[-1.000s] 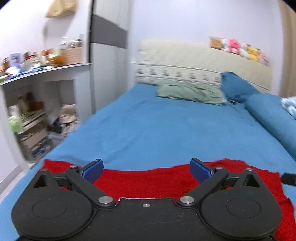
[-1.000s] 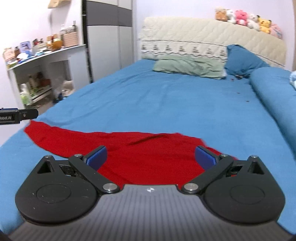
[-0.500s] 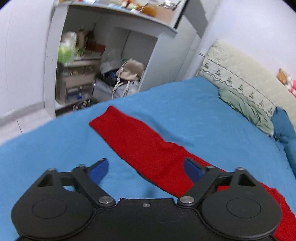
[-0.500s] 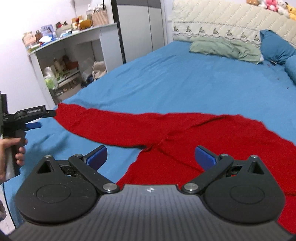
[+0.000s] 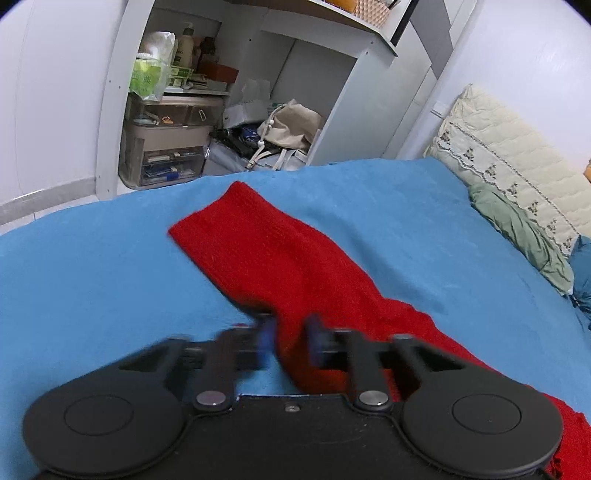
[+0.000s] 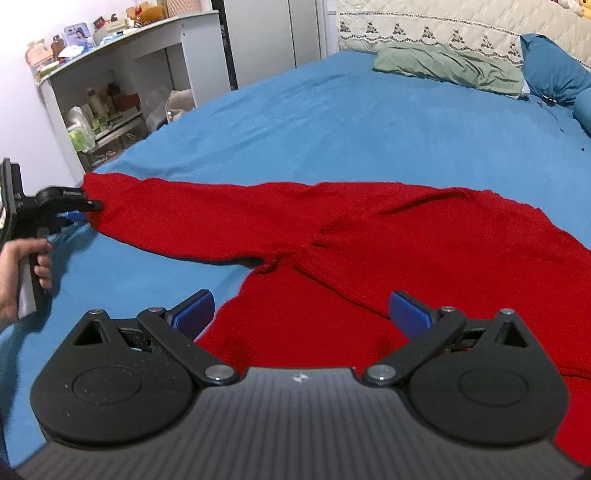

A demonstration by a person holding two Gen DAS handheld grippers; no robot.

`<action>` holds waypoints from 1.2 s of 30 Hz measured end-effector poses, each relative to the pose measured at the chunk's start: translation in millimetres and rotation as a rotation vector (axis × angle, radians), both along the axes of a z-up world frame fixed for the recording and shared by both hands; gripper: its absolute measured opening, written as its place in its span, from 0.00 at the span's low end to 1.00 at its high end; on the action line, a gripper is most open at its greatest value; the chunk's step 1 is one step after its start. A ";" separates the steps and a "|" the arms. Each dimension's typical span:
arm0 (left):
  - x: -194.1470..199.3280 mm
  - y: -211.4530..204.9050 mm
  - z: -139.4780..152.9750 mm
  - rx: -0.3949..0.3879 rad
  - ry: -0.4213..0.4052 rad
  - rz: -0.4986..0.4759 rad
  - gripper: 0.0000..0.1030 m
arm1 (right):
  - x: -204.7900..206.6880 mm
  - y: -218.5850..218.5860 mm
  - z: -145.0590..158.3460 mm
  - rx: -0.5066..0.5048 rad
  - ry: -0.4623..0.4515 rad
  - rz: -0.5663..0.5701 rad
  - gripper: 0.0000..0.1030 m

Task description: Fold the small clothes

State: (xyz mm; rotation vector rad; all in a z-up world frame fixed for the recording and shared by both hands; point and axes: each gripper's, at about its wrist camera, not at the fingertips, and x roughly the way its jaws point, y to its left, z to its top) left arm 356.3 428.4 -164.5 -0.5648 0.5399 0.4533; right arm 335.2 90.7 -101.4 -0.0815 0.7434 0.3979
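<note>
Two tools: left tool point(image 5: 290, 341) narrowed round red sweater point(image 6: 369, 236) sleeve, blurry; right tool point(image 6: 301, 314) wide over it

A blue bedsheet point(image 6: 332, 122) covered the bed. A green pillow point(image 6: 447, 66) lay against the quilted cream headboard point(image 6: 424, 18). Beside the bed, white shelving point(image 5: 229, 74) held bottles, drawers and a beige bag point(image 5: 291, 125).

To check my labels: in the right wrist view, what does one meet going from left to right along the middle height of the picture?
The person's hand → the left claw at the sleeve end → the red sweater's sleeve → the sweater's body, all lying on the blue bed.
</note>
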 end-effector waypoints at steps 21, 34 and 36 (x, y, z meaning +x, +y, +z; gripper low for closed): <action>45.6 -323.3 102.8 0.314 -0.096 -0.760 0.05 | -1.6 -98.4 35.2 -0.037 -0.023 -0.183 1.00; 32.8 -399.8 5.6 0.286 0.092 -0.895 0.32 | -9.1 -188.6 7.3 -0.108 0.072 -0.254 1.00; 21.7 -391.7 15.7 0.335 0.065 -0.886 0.57 | -8.3 -185.4 9.9 -0.095 0.067 -0.251 1.00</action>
